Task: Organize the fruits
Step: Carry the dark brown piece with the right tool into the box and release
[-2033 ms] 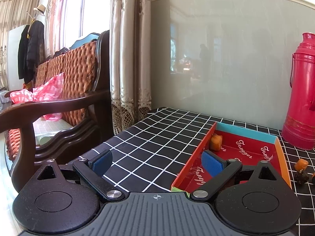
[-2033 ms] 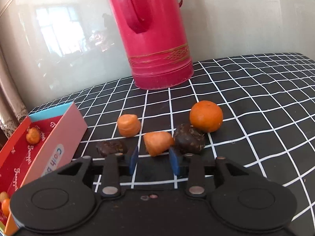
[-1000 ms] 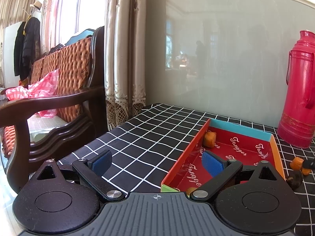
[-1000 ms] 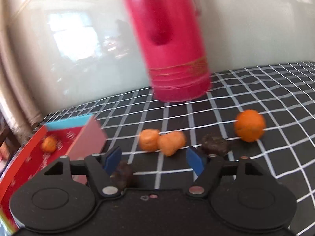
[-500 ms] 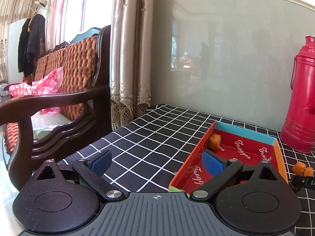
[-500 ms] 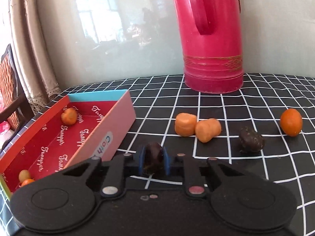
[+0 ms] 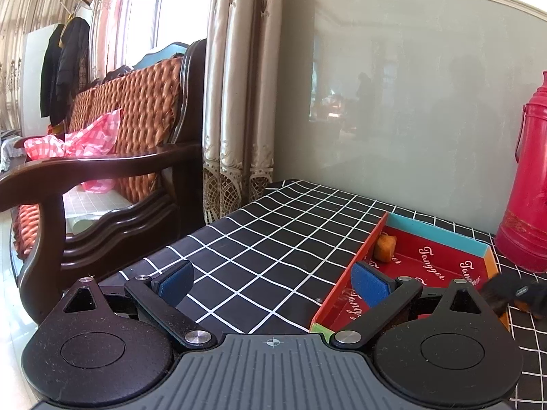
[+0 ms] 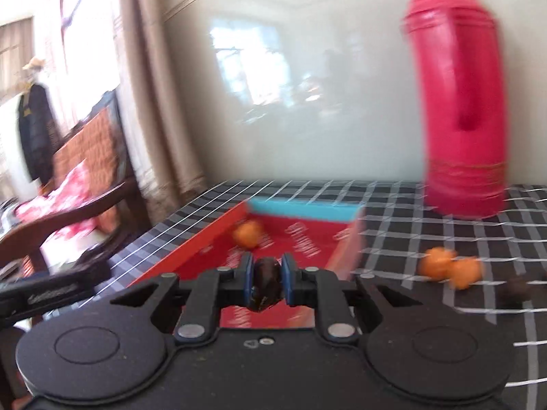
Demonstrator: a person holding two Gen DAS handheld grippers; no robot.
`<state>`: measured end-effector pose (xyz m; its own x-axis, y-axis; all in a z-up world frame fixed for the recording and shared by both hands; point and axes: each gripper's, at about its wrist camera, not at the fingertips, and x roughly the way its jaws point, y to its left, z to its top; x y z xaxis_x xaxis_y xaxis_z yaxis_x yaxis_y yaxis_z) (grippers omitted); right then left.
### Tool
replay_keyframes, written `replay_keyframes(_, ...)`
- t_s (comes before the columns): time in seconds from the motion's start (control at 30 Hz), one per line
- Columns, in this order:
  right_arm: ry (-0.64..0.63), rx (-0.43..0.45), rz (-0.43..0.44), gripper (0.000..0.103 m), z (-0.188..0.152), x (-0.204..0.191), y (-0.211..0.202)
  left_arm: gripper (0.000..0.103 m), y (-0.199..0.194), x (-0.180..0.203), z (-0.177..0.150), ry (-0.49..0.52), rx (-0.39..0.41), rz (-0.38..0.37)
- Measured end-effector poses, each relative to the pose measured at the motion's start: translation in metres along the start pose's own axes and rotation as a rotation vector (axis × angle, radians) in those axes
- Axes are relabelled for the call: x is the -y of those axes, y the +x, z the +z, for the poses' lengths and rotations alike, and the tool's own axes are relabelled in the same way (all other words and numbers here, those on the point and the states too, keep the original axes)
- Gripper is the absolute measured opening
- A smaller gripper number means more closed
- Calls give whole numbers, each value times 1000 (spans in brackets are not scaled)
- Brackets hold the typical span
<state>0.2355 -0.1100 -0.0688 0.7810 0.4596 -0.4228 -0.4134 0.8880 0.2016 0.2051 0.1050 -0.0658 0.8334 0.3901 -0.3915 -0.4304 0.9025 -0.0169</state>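
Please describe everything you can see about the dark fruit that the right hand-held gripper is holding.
The dark fruit is small, oval and dark brown, almost black, with a slightly glossy, wrinkled-looking skin. It is clamped between the two blue pads of the right hand-held gripper, which touch its left and right sides. It hangs in the air, touching nothing else, in front of the red tray. Motion blur hides finer detail, so its kind cannot be told.

Tabletop (image 7: 273,239): black checked cloth, matt. Tray (image 7: 441,235): printed cardboard, slight sheen. Thermos (image 8: 461,102): glossy red, smooth. Chair arm (image 7: 102,160): polished dark wood; backrest (image 7: 136,102) woven. Dark fruit (image 8: 267,282): wrinkled, shiny. Right claw pads (image 8: 286,282): matt blue.
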Motion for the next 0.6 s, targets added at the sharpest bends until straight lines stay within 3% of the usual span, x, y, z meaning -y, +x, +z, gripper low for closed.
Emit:
replay_keyframes(0.03, -18, -14, 12, 11, -2, -6, 5, 98, 0, 0, 0, 2, 2, 2)
replay_keyframes(0.1, -49, -29, 15, 25, -6, -15, 8, 98, 0, 0, 0, 5, 2, 5)
replay_keyframes(0.17, -38, -11, 16, 24, -4, -15, 2, 98, 1, 1, 0, 5, 2, 7)
replay_keyframes(0.23, -22, 19, -17, 32, -1, -9, -7, 98, 0, 1, 0, 5, 2, 4)
replay_keyframes(0.27, -14, 37, -46, 48, 0, -4, -13, 98, 0, 2, 0, 4, 3, 1)
replay_keyframes(0.3, -6, 60, -82, 70, 0, 2, -20, 98, -1, 4, 0, 5, 6, -2)
replay_keyframes(0.33, 1, 88, -123, 78, 1, 8, -28, 98, -2, 7, -1, 9, 10, -6)
replay_keyframes(0.47, -11, 159, -308, 81, 1, 36, -61, 98, -8, 27, -2, 49, 35, -49)
replay_keyframes(0.6, -7, 217, -538, 96, -4, 70, -94, 98, -20, 59, -8, 107, 61, -131)
